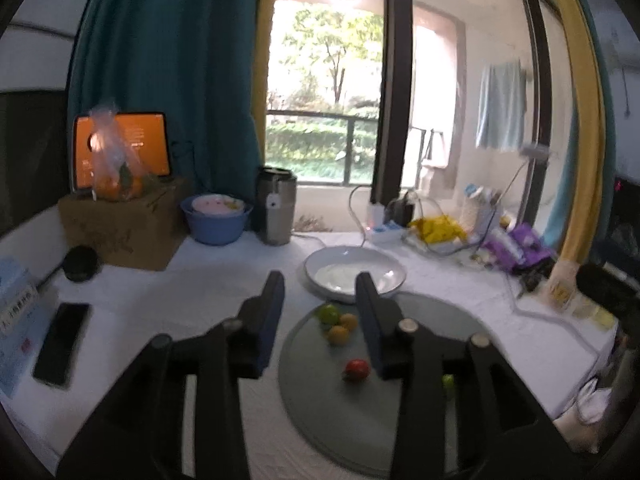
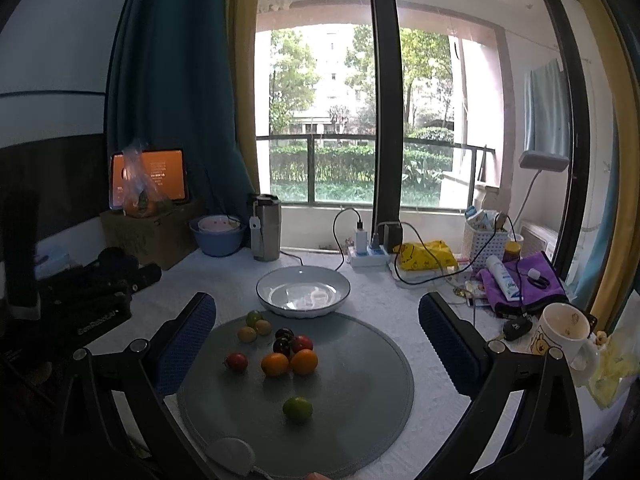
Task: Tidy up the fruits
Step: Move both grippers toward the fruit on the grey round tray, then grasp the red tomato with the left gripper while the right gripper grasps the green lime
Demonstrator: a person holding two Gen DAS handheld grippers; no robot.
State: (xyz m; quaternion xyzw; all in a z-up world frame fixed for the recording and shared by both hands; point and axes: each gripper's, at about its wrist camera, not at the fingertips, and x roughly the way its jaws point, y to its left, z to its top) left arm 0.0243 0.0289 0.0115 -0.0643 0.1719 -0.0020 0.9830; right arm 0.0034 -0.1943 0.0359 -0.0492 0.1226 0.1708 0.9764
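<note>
**Fruits loose on grey mat, both grippers hovering w/ fingers apart**

Fruits sit on round grey mat (image 2: 352,364) at table front: green/yellow trio (image 2: 256,325) near mat's far-left edge, two dark ones (image 2: 283,340) + red one (image 2: 302,343) mid-mat, two orange fruits (image 2: 290,362) touching side by side, red tomato (image 2: 237,361) to their left, lone green lime (image 2: 297,409) nearer the camera w/ bare mat around it. White bowl (image 2: 303,291) holds no fruit, stands just past mat's far edge, rim close to it.

Right gripper (image 2: 318,332) above mat, fingers spread wide, nothing between them. Left gripper (image 1: 320,320) over mat's left part, fingers apart at narrower gap, holding nothing.

Mat's right half bare; white tablecloth (image 2: 380,300) open to either side of bowl. Clutter at edges: mug (image 2: 564,334) + purple cloth (image 2: 520,280) right, power strip (image 2: 370,256) w/ cables behind bowl, steel tumbler (image 2: 265,226) + blue basin (image 2: 218,236) far left, phone (image 1: 62,344) left.
</note>
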